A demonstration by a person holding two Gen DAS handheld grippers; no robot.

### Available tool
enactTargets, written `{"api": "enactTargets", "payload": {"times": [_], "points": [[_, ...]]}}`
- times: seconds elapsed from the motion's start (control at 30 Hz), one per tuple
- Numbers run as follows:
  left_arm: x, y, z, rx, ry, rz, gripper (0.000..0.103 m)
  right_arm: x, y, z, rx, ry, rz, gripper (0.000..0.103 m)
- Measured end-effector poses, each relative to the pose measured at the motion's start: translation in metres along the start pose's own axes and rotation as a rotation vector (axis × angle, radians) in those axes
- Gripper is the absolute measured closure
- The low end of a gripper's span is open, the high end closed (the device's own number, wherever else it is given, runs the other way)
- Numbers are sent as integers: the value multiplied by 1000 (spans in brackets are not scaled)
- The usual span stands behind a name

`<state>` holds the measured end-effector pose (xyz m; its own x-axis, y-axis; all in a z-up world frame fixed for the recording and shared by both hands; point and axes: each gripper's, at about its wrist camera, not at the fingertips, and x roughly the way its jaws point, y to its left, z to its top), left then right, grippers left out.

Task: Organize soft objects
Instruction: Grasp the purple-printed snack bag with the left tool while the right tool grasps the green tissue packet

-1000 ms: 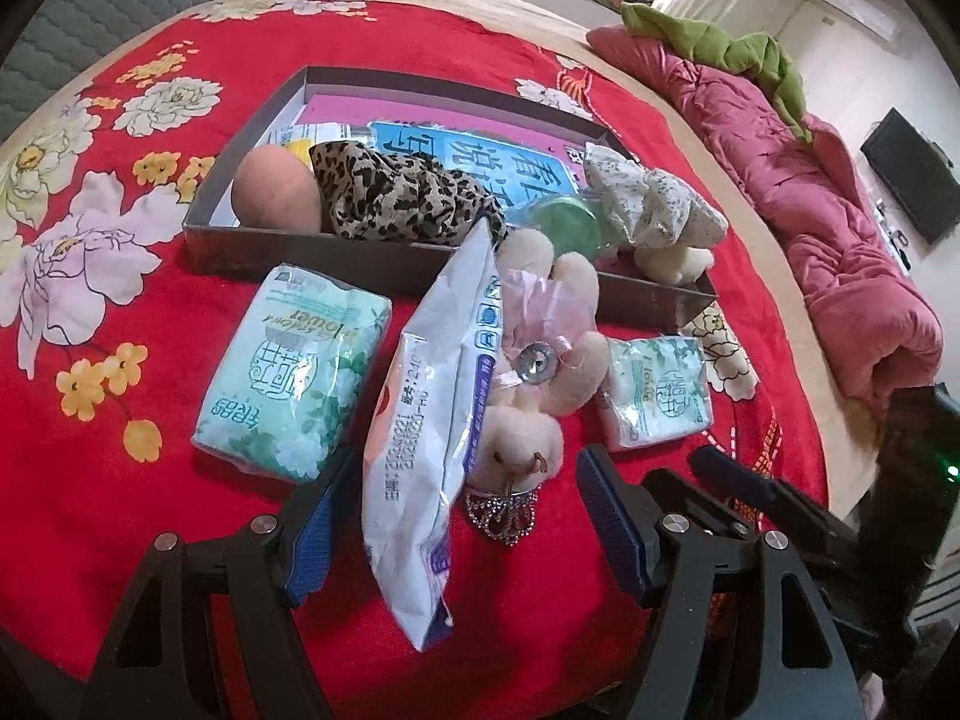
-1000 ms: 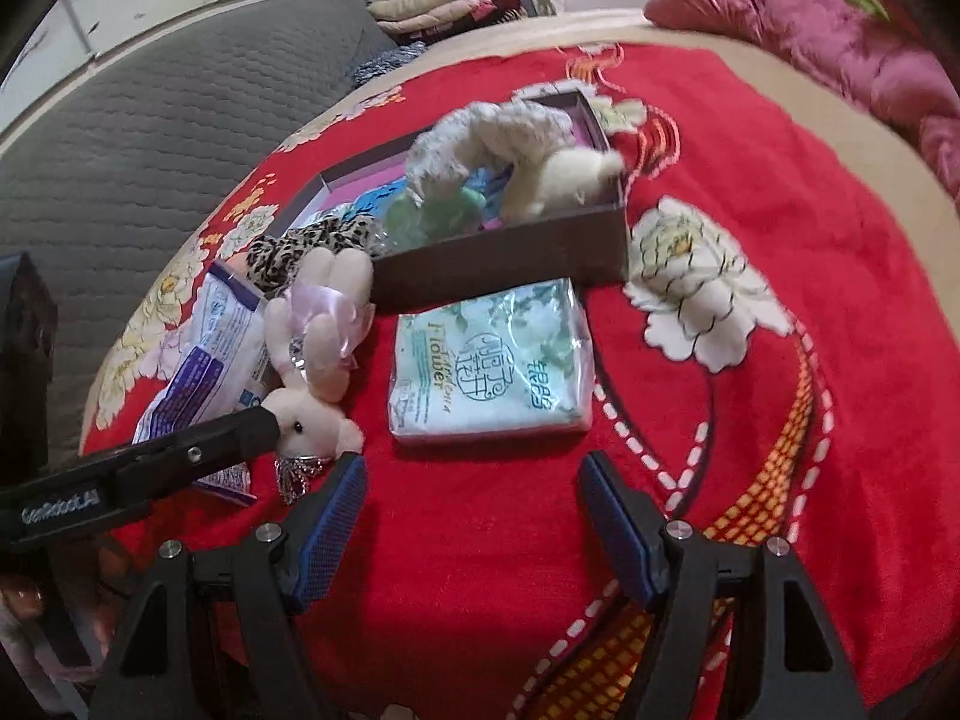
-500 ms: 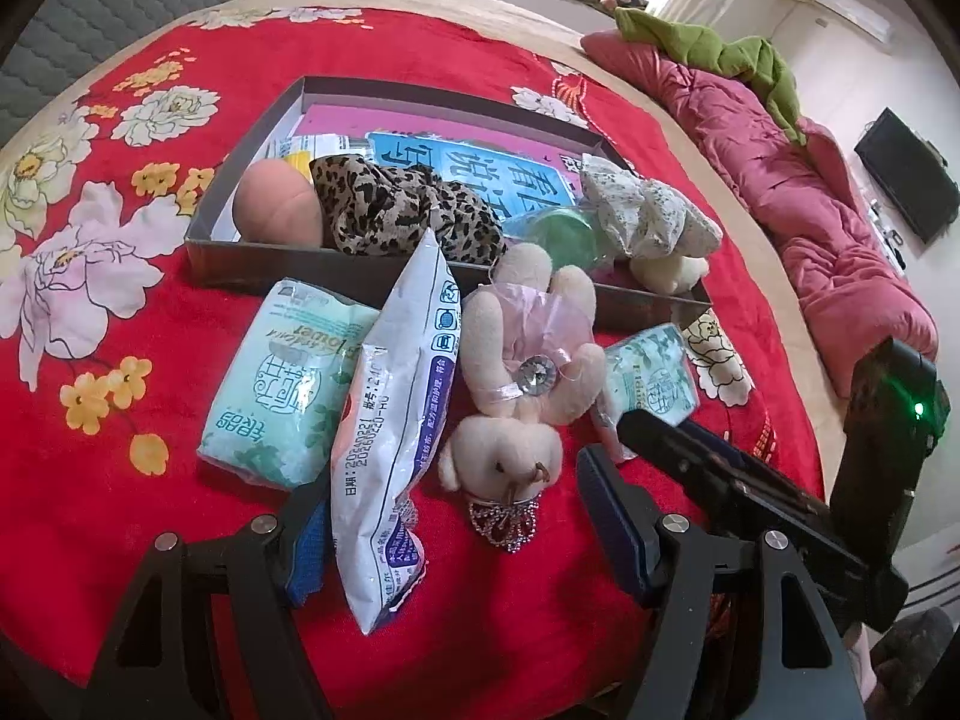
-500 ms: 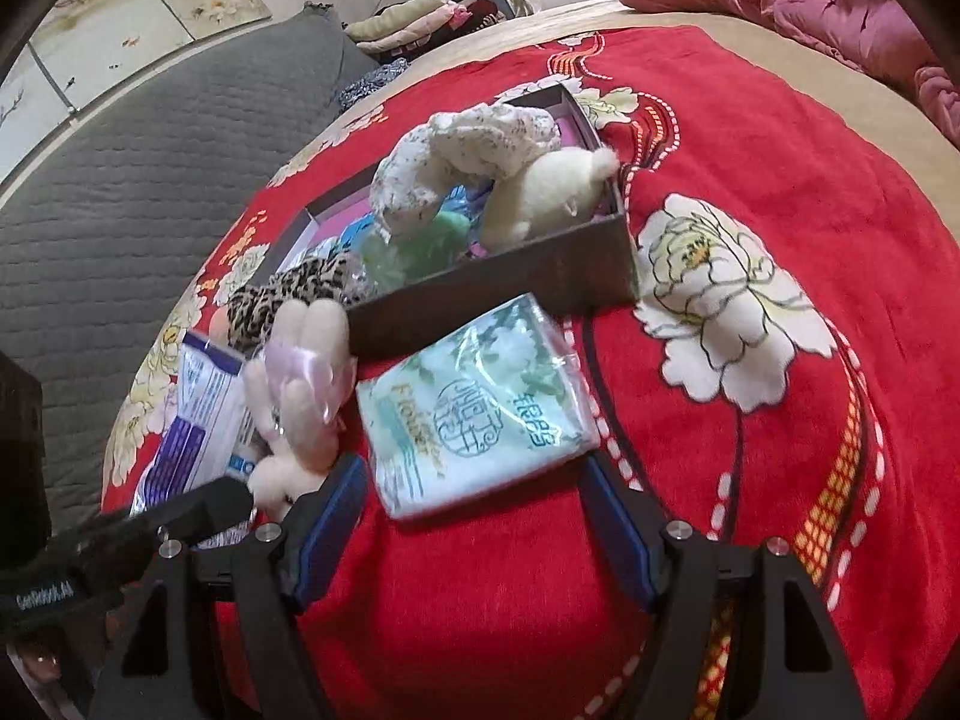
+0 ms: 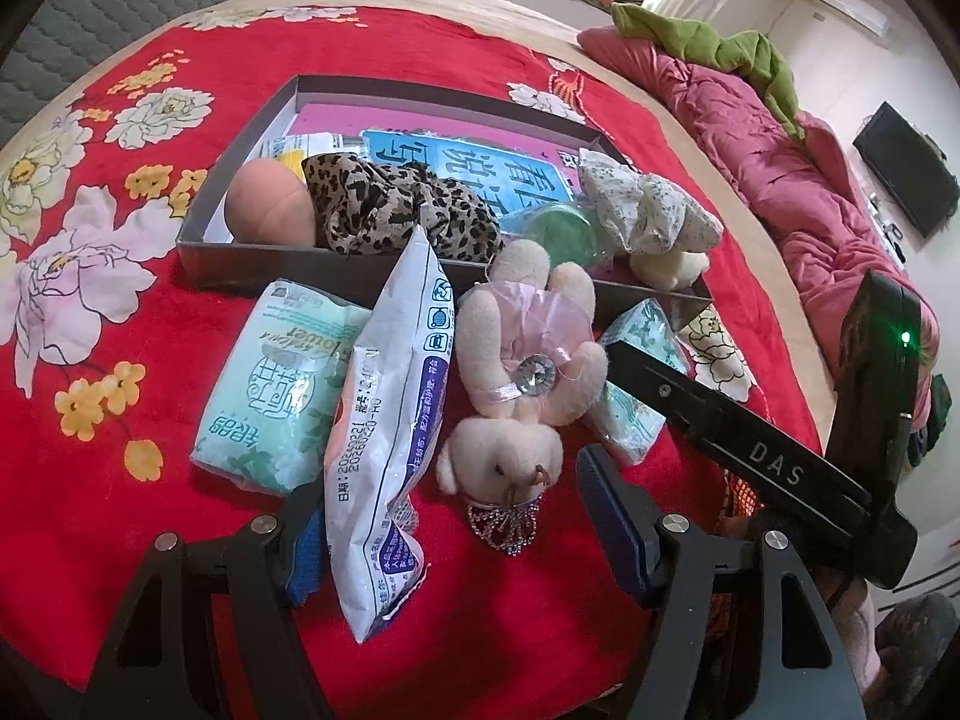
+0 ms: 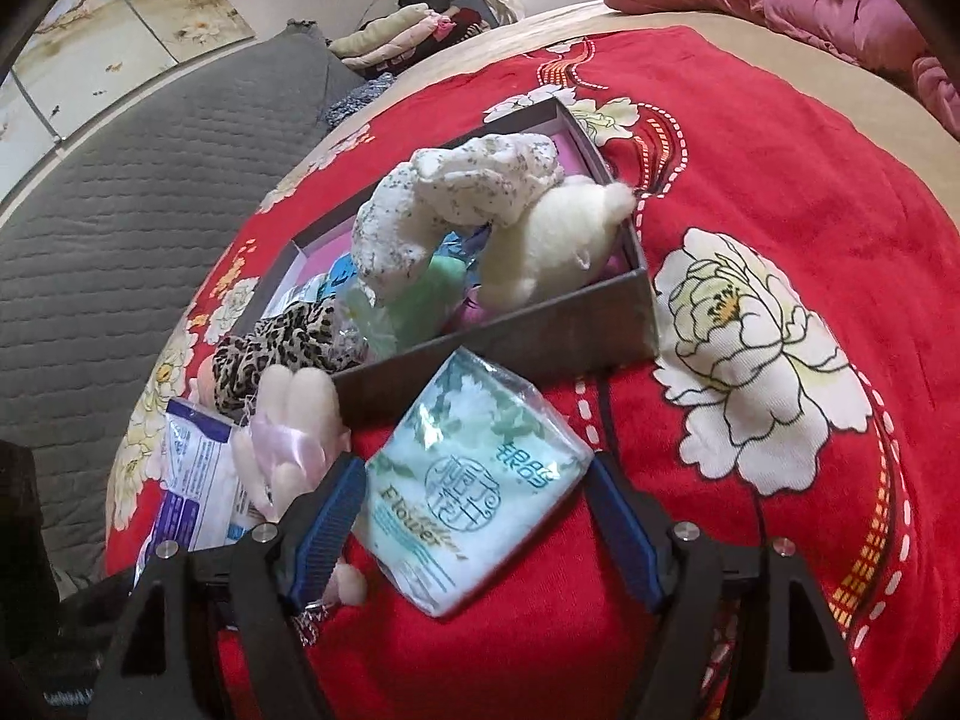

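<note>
A mint tissue pack (image 6: 480,492) lies on the red bedspread between the fingers of my right gripper (image 6: 477,528). Its jaws are opening and the blue pads stand beside the pack's edges without pressing. In the left wrist view, one finger of the right gripper (image 5: 690,414) crosses that same pack (image 5: 636,378). My left gripper (image 5: 459,534) is open, low over a white wipes pack (image 5: 384,450) and a cream plush bunny (image 5: 510,396) lying between its fingers. A larger mint tissue pack (image 5: 276,396) lies left of them.
A dark grey box (image 5: 252,258) behind the loose items holds a peach ball (image 5: 267,210), a leopard-print scrunchie (image 5: 384,210), a floral cloth (image 5: 642,210), a cream plush (image 6: 552,246) and a green item (image 5: 552,228). A pink quilt (image 5: 810,180) lies far right, a grey padded surface (image 6: 120,240) left.
My right gripper has moved forward and down, so the small tissue pack now sits between its fingers. In the left wrist view its finger has slid in from the right. The left gripper stays put.
</note>
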<state>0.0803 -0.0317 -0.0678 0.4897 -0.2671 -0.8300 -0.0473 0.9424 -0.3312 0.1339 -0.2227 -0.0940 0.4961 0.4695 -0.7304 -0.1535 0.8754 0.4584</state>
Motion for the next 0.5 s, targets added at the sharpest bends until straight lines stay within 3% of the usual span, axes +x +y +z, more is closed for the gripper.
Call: {"api": "enactTargets", "payload": {"times": [0.23,0.3,0.5], "points": [[2,0,0,2,1,0,28,8,16,2,-24,7,-93,24],[2,0,0,4,0,0,29,12,23,1,-48,4,-134,29],[-1,6,2,-13,-24,-8,51,14,33,-5,-142,-2,-217,42]]}}
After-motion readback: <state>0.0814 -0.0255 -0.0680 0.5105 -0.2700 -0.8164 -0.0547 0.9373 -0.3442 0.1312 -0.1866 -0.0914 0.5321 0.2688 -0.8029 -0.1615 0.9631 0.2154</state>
